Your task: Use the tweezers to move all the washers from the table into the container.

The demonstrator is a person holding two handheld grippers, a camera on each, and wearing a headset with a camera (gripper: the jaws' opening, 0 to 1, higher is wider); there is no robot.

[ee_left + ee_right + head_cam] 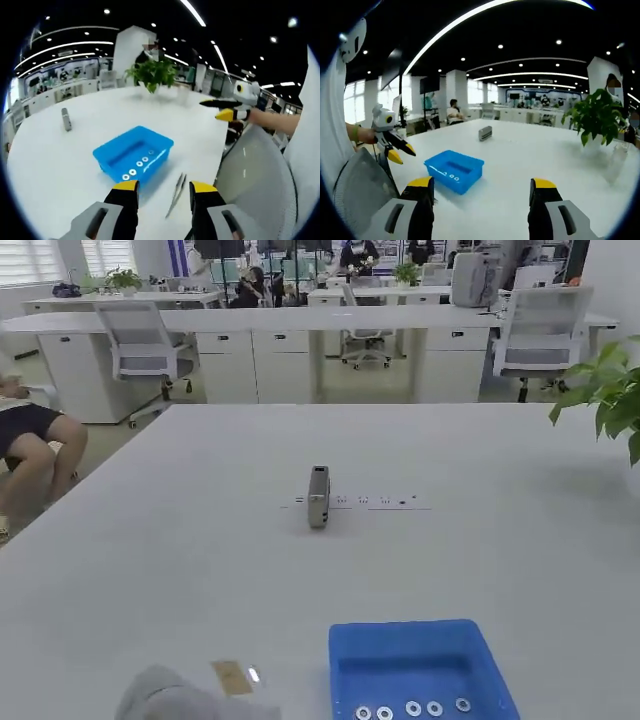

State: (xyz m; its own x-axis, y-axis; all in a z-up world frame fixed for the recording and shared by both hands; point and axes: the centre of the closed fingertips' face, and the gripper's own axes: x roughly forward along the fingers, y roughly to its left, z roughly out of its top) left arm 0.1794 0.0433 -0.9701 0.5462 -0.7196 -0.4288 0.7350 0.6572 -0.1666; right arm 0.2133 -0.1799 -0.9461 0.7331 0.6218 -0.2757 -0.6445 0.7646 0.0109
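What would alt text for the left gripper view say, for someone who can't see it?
A blue tray holding washers sits on a white table, tweezers lying beside it. The left gripper's open jaws frame the tweezers.

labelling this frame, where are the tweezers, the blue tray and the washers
tweezers (176,194), left gripper view, middle of the legs
blue tray (400,672), head view, bare floor inside
washers (413,708), head view, middle washer of the row

White desks (270,365) and office chairs (145,340) are standing behind a pale tabletop (150,540); ceiling light strips (191,12) are glowing overhead.
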